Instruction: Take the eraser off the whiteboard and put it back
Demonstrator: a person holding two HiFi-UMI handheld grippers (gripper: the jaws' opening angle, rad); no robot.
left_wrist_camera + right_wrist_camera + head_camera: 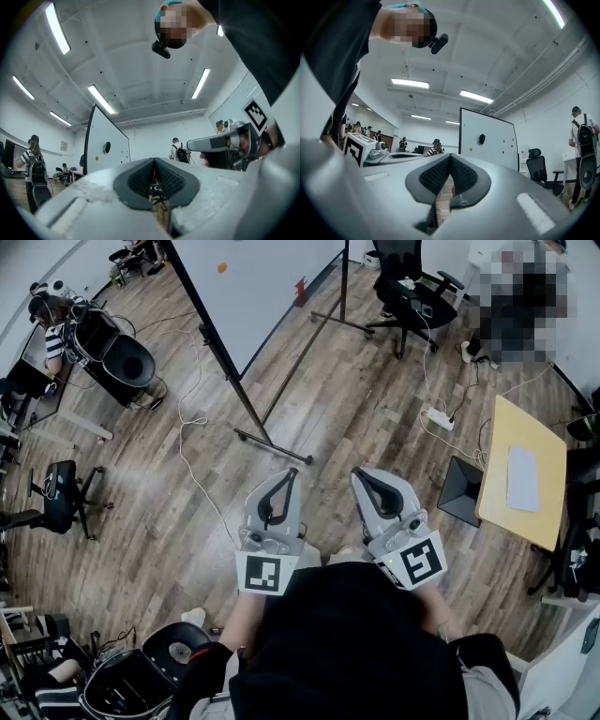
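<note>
The whiteboard (262,282) stands on a wheeled frame some way ahead of me across the wooden floor. The eraser (481,138) is a small black oval stuck high on the board, also visible in the left gripper view as the eraser (107,147). An orange magnet (221,267) sits below it. My left gripper (292,472) and right gripper (358,472) are held side by side in front of my body, pointing toward the board and far from it. Both are shut with nothing between the jaws. The closed tips of the left gripper (153,160) and the right gripper (450,155) show up close.
The board's black base legs (272,442) reach toward me. A white cable (192,460) and a power strip (439,418) lie on the floor. Office chairs (408,287) stand behind the board, a wooden desk (525,474) is to the right, and seated people (52,329) are at left.
</note>
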